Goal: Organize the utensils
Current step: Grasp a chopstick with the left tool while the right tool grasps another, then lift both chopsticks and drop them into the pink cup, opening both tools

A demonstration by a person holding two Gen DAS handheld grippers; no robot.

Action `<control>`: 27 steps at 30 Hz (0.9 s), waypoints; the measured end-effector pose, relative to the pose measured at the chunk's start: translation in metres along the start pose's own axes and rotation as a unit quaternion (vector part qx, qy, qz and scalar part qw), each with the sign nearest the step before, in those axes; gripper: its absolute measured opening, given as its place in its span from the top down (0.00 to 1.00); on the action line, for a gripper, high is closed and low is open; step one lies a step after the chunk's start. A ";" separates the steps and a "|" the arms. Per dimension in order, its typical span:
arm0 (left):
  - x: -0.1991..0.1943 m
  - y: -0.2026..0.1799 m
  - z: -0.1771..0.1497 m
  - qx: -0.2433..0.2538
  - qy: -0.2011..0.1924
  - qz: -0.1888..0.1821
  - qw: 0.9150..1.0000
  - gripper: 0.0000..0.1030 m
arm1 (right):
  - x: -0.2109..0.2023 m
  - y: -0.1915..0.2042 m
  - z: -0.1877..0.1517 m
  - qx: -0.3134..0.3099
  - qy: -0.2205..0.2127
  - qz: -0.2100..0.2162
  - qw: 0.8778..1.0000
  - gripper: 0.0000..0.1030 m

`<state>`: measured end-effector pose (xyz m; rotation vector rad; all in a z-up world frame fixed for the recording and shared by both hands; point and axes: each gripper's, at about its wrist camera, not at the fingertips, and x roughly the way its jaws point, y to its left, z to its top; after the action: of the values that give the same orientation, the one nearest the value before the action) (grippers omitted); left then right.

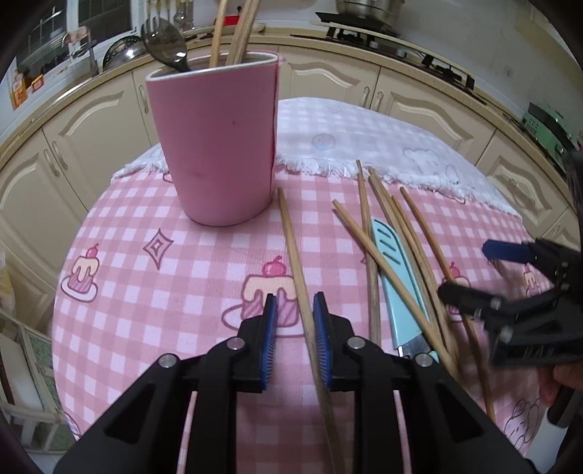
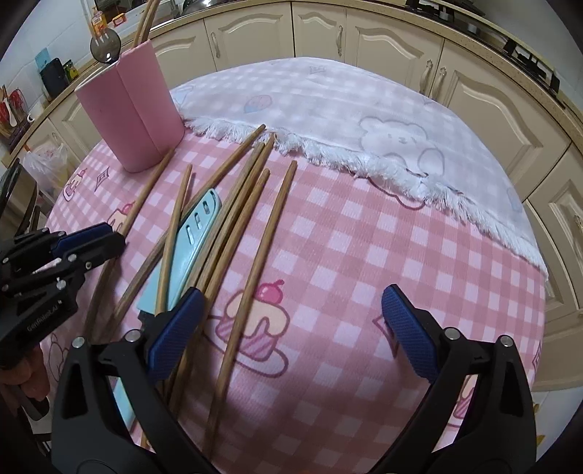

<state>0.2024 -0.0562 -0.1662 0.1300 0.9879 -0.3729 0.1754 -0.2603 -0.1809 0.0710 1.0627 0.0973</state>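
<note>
A pink cup (image 1: 215,146) (image 2: 131,120) stands at the far left of the table, holding a dark spoon (image 1: 164,40) and a few wooden chopsticks. One lone chopstick (image 1: 291,248) lies between the narrowed jaws of my left gripper (image 1: 293,302) (image 2: 116,235); it sits against the right pad, with a gap to the left pad. Several loose chopsticks (image 1: 386,204) (image 2: 237,204) lie crossed over a knife in a light-blue sheath (image 1: 397,277) (image 2: 189,244). My right gripper (image 2: 293,295) (image 1: 466,269) stands wide open over that pile, with one chopstick (image 2: 262,255) between its fingers, untouched.
A pink checked tablecloth (image 2: 364,237) covers the round table. A white fringed cloth (image 1: 364,146) (image 2: 328,109) lies over its far half. Cream cabinets (image 1: 419,105) ring the table, with a gas stove (image 1: 364,29) on the counter behind.
</note>
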 end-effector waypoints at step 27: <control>0.018 0.000 0.025 0.026 0.031 -0.037 0.999 0.95 | 0.010 0.002 0.030 -0.007 0.023 0.005 1.000 0.94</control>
<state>0.2314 -0.0681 -0.1674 0.1535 1.0459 -0.4642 0.2063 -0.2579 -0.1749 0.0620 1.1073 0.1152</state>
